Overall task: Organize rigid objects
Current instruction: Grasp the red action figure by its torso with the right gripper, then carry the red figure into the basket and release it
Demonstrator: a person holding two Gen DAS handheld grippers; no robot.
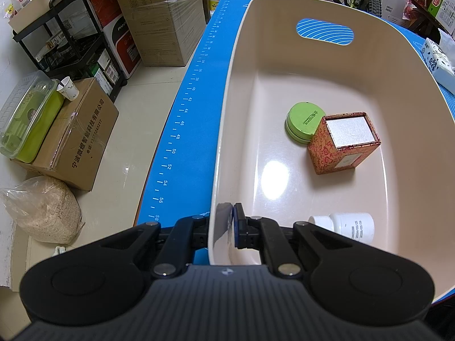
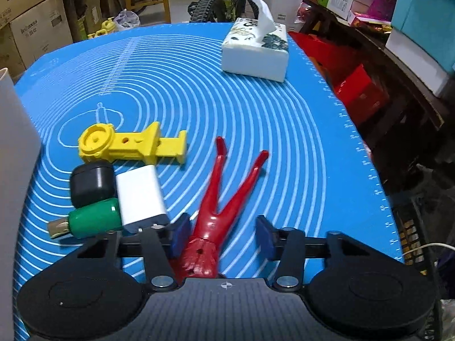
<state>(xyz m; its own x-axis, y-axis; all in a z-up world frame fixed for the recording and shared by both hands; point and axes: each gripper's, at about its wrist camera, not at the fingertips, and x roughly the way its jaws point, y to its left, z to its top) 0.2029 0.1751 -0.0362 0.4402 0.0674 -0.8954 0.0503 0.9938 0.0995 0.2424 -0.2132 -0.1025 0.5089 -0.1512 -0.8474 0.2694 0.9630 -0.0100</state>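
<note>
A blue silicone mat (image 2: 199,91) printed with white concentric rings and ruler marks along its edges covers the table. In the left wrist view a cream plastic bin (image 1: 236,65) with an oval handle cut-out fills the centre and right of the frame. The left gripper (image 1: 226,227) is clamped on the bin's near rim, jaws narrow with the wall between them. On the bin floor, a round green tin (image 1: 303,123) touches a red patterned box (image 1: 341,147) right of centre, and a white bottle (image 1: 349,226) lies on its side at lower right.

Left of the table, a pale tiled floor (image 1: 128,147) holds stacked cardboard boxes (image 1: 159,17), a black shelf rack (image 1: 65,37) and a bag of grain (image 1: 42,210).

In the right wrist view the right gripper (image 2: 221,237) has its jaws wide, straddling the thick end of a red forked plastic figure (image 2: 224,196) lying on the mat. At lower left a yellow toy part (image 2: 130,145), a black case (image 2: 91,183), a white charger block (image 2: 140,196) and a green bottle (image 2: 88,221) cluster together. A tissue box (image 2: 256,48) sits in the upper centre, with clutter and a bicycle behind.
</note>
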